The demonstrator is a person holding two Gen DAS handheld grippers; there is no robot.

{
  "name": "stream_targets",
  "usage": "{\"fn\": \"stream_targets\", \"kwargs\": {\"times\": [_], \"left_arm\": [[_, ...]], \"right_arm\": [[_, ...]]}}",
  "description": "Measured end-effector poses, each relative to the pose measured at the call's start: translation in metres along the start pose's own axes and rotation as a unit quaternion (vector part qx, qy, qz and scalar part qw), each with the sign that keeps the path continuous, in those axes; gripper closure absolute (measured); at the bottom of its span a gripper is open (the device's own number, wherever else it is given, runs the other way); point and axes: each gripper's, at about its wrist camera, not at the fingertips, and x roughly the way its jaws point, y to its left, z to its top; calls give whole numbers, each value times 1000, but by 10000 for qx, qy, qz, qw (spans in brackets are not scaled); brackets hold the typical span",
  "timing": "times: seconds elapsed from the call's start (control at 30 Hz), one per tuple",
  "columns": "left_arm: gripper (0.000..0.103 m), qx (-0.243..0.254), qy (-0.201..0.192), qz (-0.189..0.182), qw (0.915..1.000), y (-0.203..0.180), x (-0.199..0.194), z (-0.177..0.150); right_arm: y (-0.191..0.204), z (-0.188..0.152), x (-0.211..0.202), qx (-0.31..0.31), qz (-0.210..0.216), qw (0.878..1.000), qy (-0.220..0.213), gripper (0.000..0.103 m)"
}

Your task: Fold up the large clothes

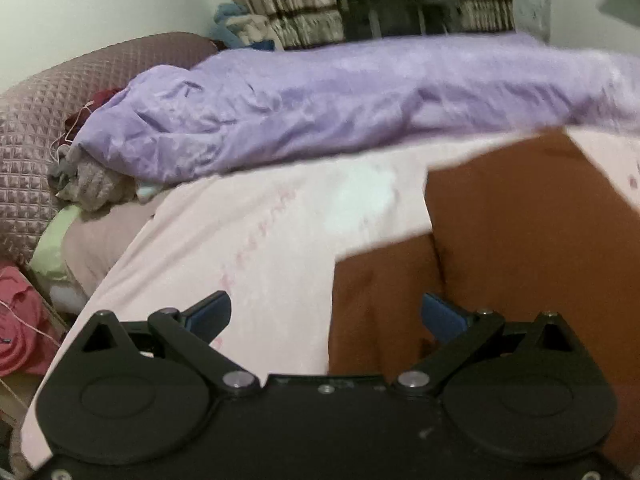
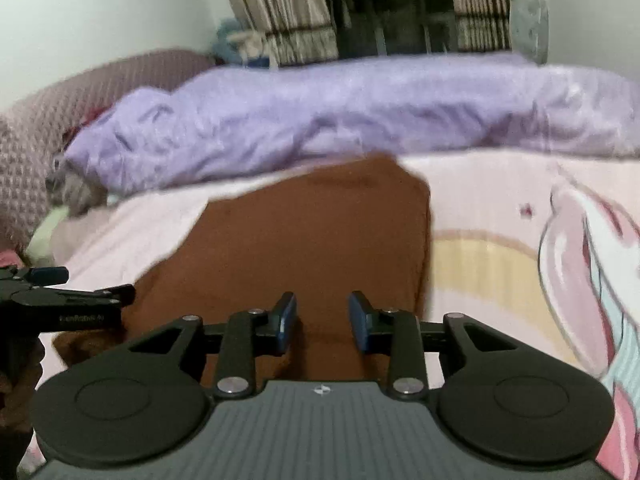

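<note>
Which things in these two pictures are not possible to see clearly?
- Brown garment: its near edge is hidden behind the right gripper; left wrist view cuts off its right side.
- Garment type: folds hide it.
- Purple duvet: motion blur at right.
- Left gripper: jaws open, nothing held.

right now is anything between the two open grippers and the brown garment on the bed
Nothing visible. The flat brown fabric garment lies directly ahead of the right gripper and the left gripper, both open, on the pink printed bedsheet. The rumpled lilac quilt lies behind the garment.
</note>
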Motion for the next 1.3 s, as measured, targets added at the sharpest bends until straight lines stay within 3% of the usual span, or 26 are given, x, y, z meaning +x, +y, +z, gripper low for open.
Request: {"fn": "stream_targets", "kwargs": {"times": [0.1, 0.17, 0.23, 0.43, 0.57, 0.73, 0.8, 0.87, 0.93, 1.0, 1.07, 1.13, 1.2, 1.3], "left_arm": [[0, -239, 118, -258, 9993, 0, 20, 12], [0, -45, 597, -347, 9976, -12, 46, 9], [0, 247, 906, -327, 9950, -27, 66, -3], [0, -227, 578, -491, 9969, -4, 47, 11], [0, -319, 260, -506, 9979, 0, 44, 35], [0, 33, 580, -468, 9972, -29, 74, 39], [0, 140, 716, -407, 9965, -38, 80, 27], [0, 68, 616, -410, 9972, -34, 81, 20], [0, -49, 638, -462, 9969, -22, 77, 19], [0, -29, 582, -468, 9972, -3, 68, 16], [0, -72, 621, -617, 9961, 20, 63, 10], [0, -359, 892, -1087, 9894, 42, 66, 3], [0, -766, 1263, -1920, 9702, 56, 76, -7], [0, -725, 1577, -2289, 9579, 42, 87, -21]], "right_arm": [[0, 5, 24, 36, -143, 9998, 135, 65], [-5, -4, 50, 151, -207, 9987, 432, 64], [-3, -15, 55, 38, -325, 9990, 303, 64], [15, 2, 27, -461, -473, 9978, -73, 64], [11, 28, 41, -382, -574, 9972, -274, 64], [-9, 20, 100, -78, -711, 9968, 369, 64], [-12, 16, 96, -44, -691, 9972, 272, 63], [-11, 16, 84, -33, -649, 9978, 144, 56], [-12, 18, 73, -119, -659, 9977, 62, 31], [-18, 16, 56, -229, -719, 9971, -42, 17], [-30, 13, 41, -273, -665, 9974, -88, 13], [-46, 8, 33, -150, -437, 9989, 61, 11], [-64, 2, 34, 162, -22, 9994, 315, 9], [-77, -3, 44, 654, 259, 9963, 489, 2]]}}
